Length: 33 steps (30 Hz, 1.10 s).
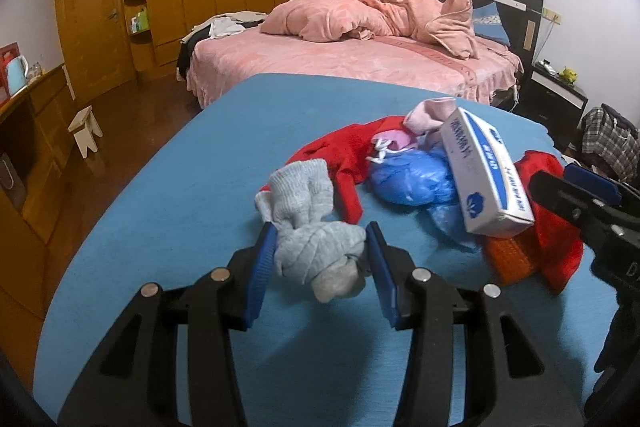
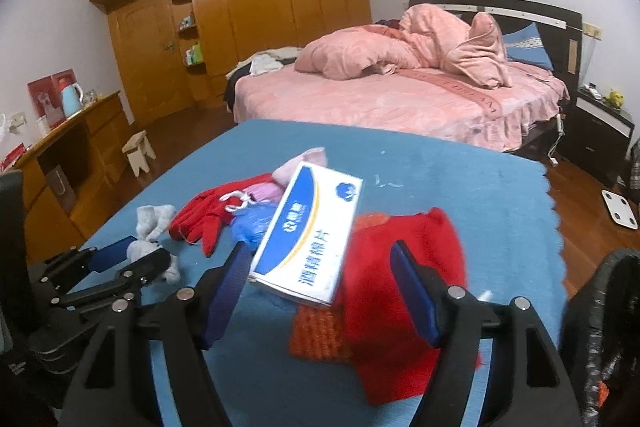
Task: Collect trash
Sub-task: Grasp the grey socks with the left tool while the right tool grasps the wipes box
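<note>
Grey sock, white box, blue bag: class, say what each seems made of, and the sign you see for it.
Grey sock: knitted fabric, matte; ribbed stitches show and it bunches softly between the left gripper pads.
White box: probably thin card, slightly glossy print; flat faces and sharp folded edges.
Blue bag: likely thin plastic film; crinkled, with shiny highlights.

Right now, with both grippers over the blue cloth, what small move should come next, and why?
Probably ease the right gripper forward and close on the white box: its jaws stand open around the box's near end, while the left gripper already clamps the grey sock.
</note>
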### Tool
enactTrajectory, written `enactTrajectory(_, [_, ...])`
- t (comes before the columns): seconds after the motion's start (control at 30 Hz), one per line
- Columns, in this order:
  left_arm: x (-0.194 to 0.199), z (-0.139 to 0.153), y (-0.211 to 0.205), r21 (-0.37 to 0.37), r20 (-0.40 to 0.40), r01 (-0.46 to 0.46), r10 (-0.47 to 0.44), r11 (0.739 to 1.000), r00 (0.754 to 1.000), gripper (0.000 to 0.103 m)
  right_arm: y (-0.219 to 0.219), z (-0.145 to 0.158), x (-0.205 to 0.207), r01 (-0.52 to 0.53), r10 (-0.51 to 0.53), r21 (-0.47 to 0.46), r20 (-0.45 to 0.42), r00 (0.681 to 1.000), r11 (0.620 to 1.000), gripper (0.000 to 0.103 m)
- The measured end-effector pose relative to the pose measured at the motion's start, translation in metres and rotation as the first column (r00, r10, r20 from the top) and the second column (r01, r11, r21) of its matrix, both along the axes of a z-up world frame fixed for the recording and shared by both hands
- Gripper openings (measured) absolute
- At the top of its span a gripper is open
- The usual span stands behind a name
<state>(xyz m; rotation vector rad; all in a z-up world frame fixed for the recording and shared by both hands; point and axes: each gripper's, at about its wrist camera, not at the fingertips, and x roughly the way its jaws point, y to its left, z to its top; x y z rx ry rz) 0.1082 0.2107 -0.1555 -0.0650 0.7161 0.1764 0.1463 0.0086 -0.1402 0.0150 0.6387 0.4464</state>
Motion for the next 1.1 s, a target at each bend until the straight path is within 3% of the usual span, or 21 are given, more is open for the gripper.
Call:
enactTrajectory(0.53, [-0.003,-0.007,0.017,-0.027,0.001,-0.020,0.020,0.999,1.000,0.044,0.025,-0.026,0.019,-0.005,0.002,-0.027,-0.091,0.996,1.000,0.071])
enactTrajectory(0.77, [-0.004,-0.007,0.019,-0.028,0.002,-0.021,0.021,0.999,1.000,0.044,0.030,-0.024,0.017,-0.035,0.032,-0.031,-0.103,0.994,0.999,0.057])
enactTrajectory(0.93, [-0.008,-0.004,0.016,-0.023,0.006,-0.011,0.012,1.000,1.000,0.044,0.022,-0.015,0.013,-0.048,0.045,-0.025,-0.103,0.994,0.999,0.056])
enactTrajectory(1.1, [-0.010,-0.006,0.012,-0.025,-0.008,-0.004,0.003,1.000,1.000,0.045,0.019,-0.014,0.004,-0.069,0.063,-0.078,-0.085,0.994,0.995,0.056])
